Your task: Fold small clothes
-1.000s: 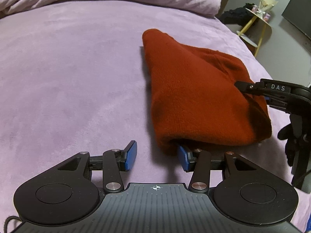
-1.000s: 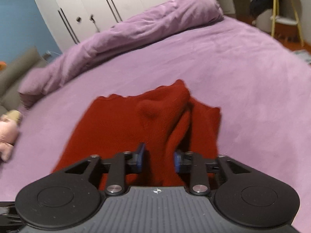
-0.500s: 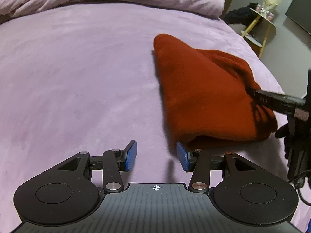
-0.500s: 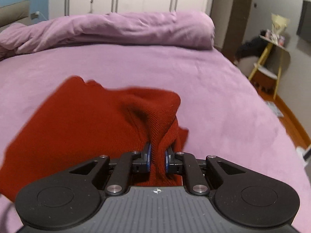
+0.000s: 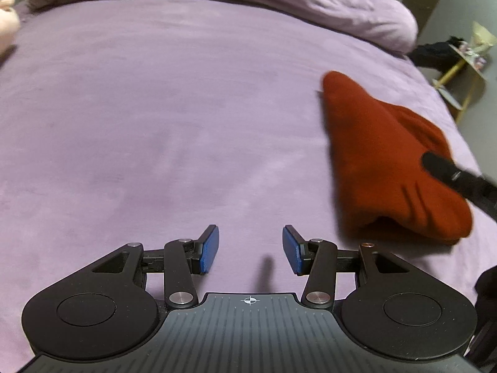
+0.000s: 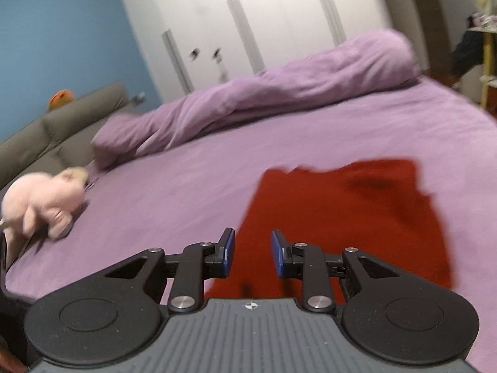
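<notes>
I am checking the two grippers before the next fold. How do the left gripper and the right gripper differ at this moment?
The left gripper stands wider; the right gripper has a narrower gap, and its jaws are opening. Only bare purple bedsheet lies between the left gripper's pads, with the red garment off to its side; the right gripper sits directly over the red garment. Shared: both have blue pads and grip nothing.

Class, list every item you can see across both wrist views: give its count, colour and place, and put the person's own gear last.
red garment: one, red, folded on the bed's right side
bed sheet: one, lilac, covers the bed
duvet: one, lilac, bunched along the far edge
plush pig: one, pink, on the bed at the left
wardrobe: one, white, behind the bed
side table: one, yellow-legged, beside the bed
left gripper: one, black with blue pads, open over bare sheet
right gripper: one, same colours, jaws opening over the garment, nothing pinched
</notes>
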A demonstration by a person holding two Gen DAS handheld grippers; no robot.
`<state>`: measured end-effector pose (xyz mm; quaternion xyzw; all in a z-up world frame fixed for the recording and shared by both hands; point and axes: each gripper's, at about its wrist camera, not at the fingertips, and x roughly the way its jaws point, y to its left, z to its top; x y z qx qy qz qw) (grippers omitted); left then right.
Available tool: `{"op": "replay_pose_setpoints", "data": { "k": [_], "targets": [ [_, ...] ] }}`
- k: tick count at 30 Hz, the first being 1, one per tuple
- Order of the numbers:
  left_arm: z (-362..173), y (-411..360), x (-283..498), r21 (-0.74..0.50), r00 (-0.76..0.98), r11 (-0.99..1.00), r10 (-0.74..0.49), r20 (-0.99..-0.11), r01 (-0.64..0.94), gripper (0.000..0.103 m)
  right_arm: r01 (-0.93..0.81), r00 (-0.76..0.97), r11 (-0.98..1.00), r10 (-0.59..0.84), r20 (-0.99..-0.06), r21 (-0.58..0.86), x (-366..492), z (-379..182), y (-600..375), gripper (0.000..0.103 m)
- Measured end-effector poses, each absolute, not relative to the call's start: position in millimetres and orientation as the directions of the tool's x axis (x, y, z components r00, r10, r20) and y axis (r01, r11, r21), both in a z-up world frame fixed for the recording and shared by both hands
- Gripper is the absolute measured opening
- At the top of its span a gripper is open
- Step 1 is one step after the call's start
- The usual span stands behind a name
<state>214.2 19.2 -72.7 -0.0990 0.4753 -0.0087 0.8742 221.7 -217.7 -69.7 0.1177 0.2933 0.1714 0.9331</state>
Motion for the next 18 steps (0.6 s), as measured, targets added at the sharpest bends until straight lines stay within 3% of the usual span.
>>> {"op": "replay_pose_setpoints", "data": {
  "k": [2,4,10,13,16,18],
  "targets": [
    [-71.3,28.5,213.1,-0.138,0.547,0.985,-0.059,-0.835,-0.106,0.050,-0.263,0.739,0.943,0.333,-0.586,0.203,228.2,-90.3,-202.9,0.022],
    [-72.7,35.9,213.5,-0.095,0.539,0.986,-0.005,-0.842,-0.140,0.050,-0.259,0.698,0.962,0.245,-0.673,0.082,228.3,-118.4,-197.9,0.013],
    [-69.6,26.8,220.1,-0.123,0.537,0.985,-0.039,-0.843,-0.122,0.050,-0.248,0.686,0.967,0.214,-0.696,0.054,214.8,-101.9,-210.8,0.012],
    [-60.8,4.3,225.5,-0.126,0.568,0.991,-0.080,-0.819,-0.042,0.051,-0.194,0.750,0.976,0.212,-0.627,0.098,196.7,-73.7,-236.8,0.013],
    [-53.6,-18.5,234.6,-0.137,0.579,0.991,-0.115,-0.807,0.007,0.051,-0.085,0.793,0.995,0.101,-0.601,0.054,201.1,-67.2,-260.1,0.020],
    [-49.1,-33.6,241.3,-0.150,0.589,0.988,-0.146,-0.795,0.042,0.052,-0.042,0.745,0.999,0.026,-0.666,-0.008,212.4,-82.3,-270.5,0.017]
  ]
}}
